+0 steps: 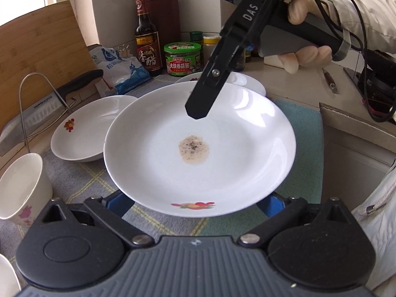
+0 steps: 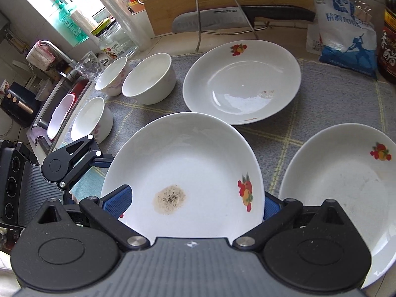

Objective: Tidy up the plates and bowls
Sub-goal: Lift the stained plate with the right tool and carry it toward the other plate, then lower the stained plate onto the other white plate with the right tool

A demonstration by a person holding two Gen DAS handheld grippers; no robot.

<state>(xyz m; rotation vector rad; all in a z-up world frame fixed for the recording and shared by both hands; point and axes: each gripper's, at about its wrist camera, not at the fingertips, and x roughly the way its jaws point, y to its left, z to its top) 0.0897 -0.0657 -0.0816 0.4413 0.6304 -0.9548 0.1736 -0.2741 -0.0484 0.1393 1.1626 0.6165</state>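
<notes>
Grey checked cloth (image 2: 321, 94) spread over the counter, carrying all the crockery. Bamboo cutting board (image 1: 42, 49) propped against the wall behind it, with a cleaver (image 2: 210, 19) resting in a wire stand in front.

Soiled plate (image 2: 193, 163), white with a fruit motif on the rim, raised and tilted above the cloth between the two tools, nearest both cameras. Second plate (image 2: 242, 81) flat on the cloth just beyond it. Third plate (image 2: 334, 185) flat on the cloth to its right, near but apart.

Left gripper (image 1: 195, 204) with tongs spread wide, both blue pads (image 1: 118, 203) tucked under the near rim of the soiled plate. Contact with the underside not determinable.

Right gripper (image 2: 195, 203) likewise with tongs apart, the soiled plate lying between its pads. One pad in front of the rim, the other behind it. Seen from the left wrist, fingertip poised over the far half of the plate's well. Grip on the plate not determinable.

Three white bowls upright at the sink end of the cloth: plain bowl (image 2: 148, 79) touching or just beside a floral bowl (image 2: 111, 76), another floral bowl (image 2: 91, 118) nearer the camera.

Bag of salt (image 1: 121, 69), vinegar bottle (image 1: 146, 44) and green-lidded jar (image 1: 183, 59) along the back wall.

Brown speckled residue (image 1: 193, 149) at the centre of the soiled plate.
</notes>
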